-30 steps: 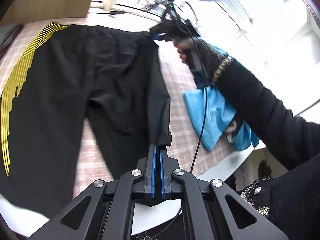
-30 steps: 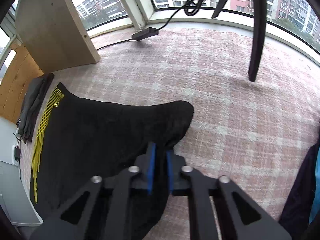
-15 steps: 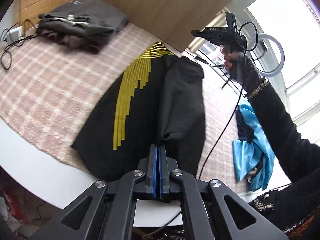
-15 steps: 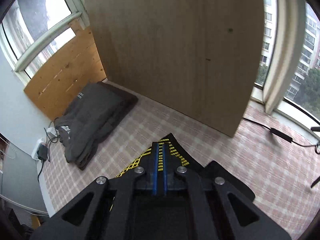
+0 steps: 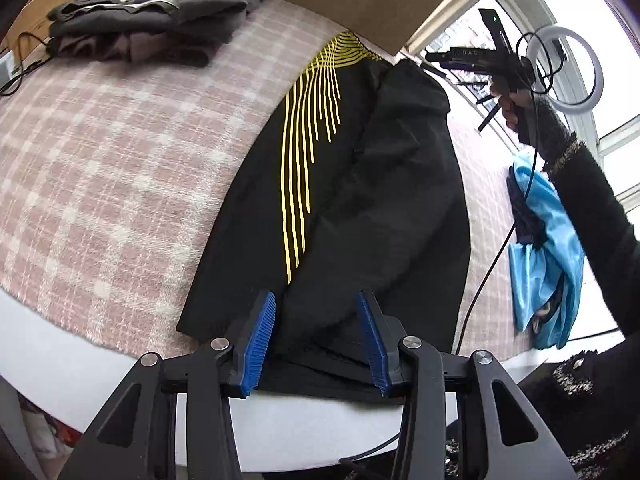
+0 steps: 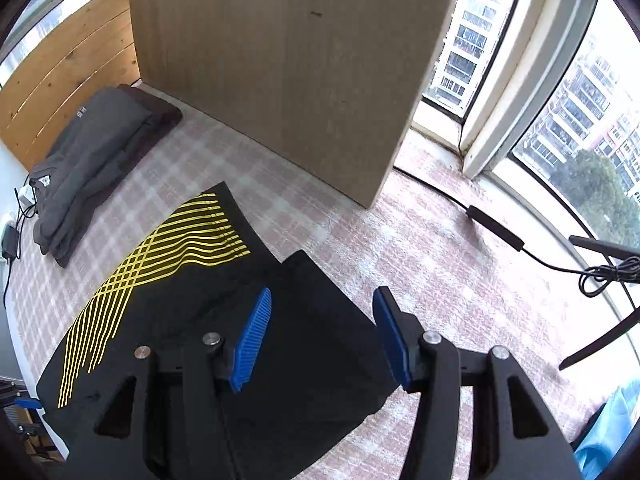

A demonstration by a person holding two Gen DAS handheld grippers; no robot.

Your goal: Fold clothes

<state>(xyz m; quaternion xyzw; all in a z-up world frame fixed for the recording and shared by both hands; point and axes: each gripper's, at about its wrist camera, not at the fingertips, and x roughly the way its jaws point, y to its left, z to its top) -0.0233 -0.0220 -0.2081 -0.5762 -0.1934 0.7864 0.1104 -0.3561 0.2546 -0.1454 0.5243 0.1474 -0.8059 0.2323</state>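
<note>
Black trousers with yellow stripes (image 5: 360,200) lie folded lengthwise on the pink checked tablecloth (image 5: 120,160), one leg laid over the other. My left gripper (image 5: 318,340) is open and empty, just above the hem end at the table's near edge. My right gripper (image 6: 320,336) is open and empty, above the waist end of the trousers (image 6: 260,340). The right gripper also shows in the left wrist view (image 5: 480,60), raised beyond the waist end.
A stack of folded grey clothes (image 5: 152,4) sits at the far left (image 6: 92,148). A wooden panel (image 6: 288,60) stands behind. Blue garments (image 5: 548,248) lie at the right. A ring light (image 5: 564,68), cables (image 6: 500,236) and windows are at the far side.
Both grippers held the trouser leg, carried it over onto the other leg, then opened and let go. The trousers now lie folded in half lengthwise.
</note>
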